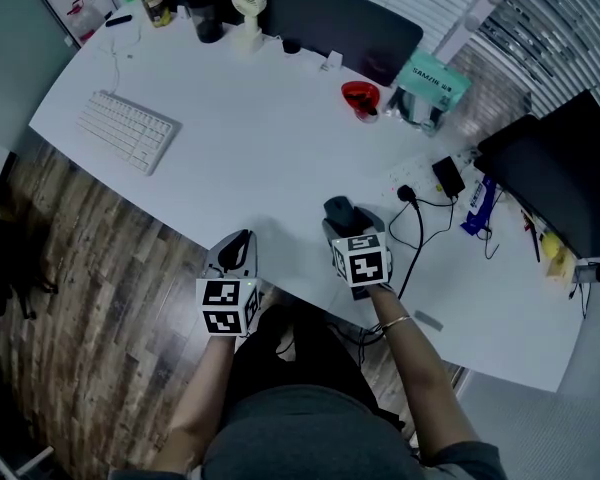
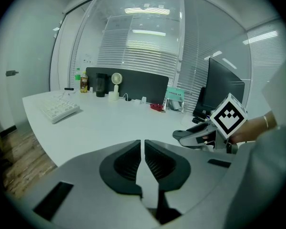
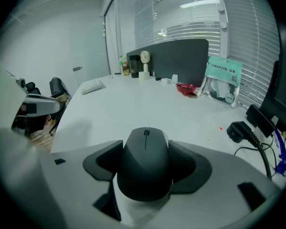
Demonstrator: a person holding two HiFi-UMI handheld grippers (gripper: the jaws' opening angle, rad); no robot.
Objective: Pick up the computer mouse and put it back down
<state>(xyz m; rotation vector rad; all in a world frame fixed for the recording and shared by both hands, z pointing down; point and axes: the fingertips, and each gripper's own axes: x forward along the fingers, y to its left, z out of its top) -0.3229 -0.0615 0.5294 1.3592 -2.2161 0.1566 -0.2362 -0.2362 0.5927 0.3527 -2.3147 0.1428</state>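
Note:
The black computer mouse point(image 3: 145, 163) lies on the white desk point(image 1: 260, 158) near its front edge, between the jaws of my right gripper point(image 3: 146, 171). Both pads lie against the mouse's sides. In the head view the mouse point(image 1: 338, 209) shows just ahead of the right gripper point(image 1: 343, 224) and its marker cube. My left gripper point(image 1: 238, 250) hovers at the desk's front edge to the left, shut with nothing in it; in its own view the left gripper point(image 2: 143, 159) shows only a thin slit between its pads. The right gripper point(image 2: 200, 136) also shows there at the right.
A white keyboard point(image 1: 127, 129) lies far left. At the back stand a small fan point(image 1: 247, 13), bottles point(image 1: 156, 3), a red object point(image 1: 360, 98) and a teal package point(image 1: 432, 83). A black plug with cables point(image 1: 410, 196) lies right of the mouse, beside a dark monitor point(image 1: 560, 178).

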